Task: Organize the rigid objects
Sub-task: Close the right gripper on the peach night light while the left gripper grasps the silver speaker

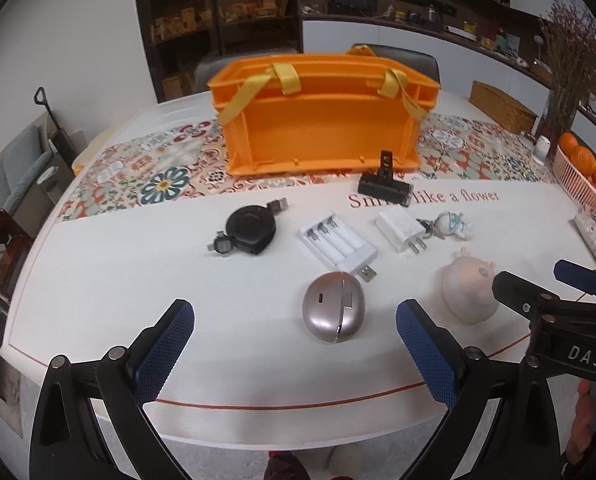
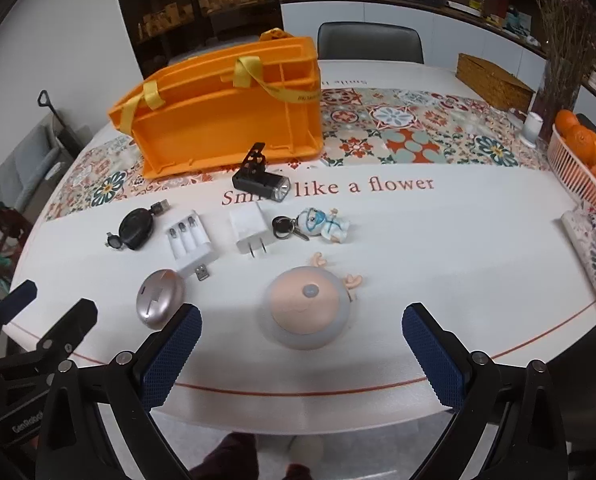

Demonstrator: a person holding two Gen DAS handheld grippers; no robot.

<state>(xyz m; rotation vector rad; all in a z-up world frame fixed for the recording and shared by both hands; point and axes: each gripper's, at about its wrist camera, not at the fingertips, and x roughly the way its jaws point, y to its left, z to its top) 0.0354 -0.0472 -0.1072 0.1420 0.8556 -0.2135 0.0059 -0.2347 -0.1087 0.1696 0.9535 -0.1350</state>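
An orange crate with yellow straps lies on its side at the back of the table, its opening facing me. In front of it lie a black clip light, a black retractable cable reel, a white battery charger, a white plug adapter, a figurine keychain, a silver oval case and a pink dome toy. My left gripper hangs open just short of the silver case. My right gripper hangs open before the pink toy.
A patterned runner crosses the table behind the objects. At the right stand a basket of oranges, a wicker box, a vase of dried flowers and a small white cup. A chair stands behind the table.
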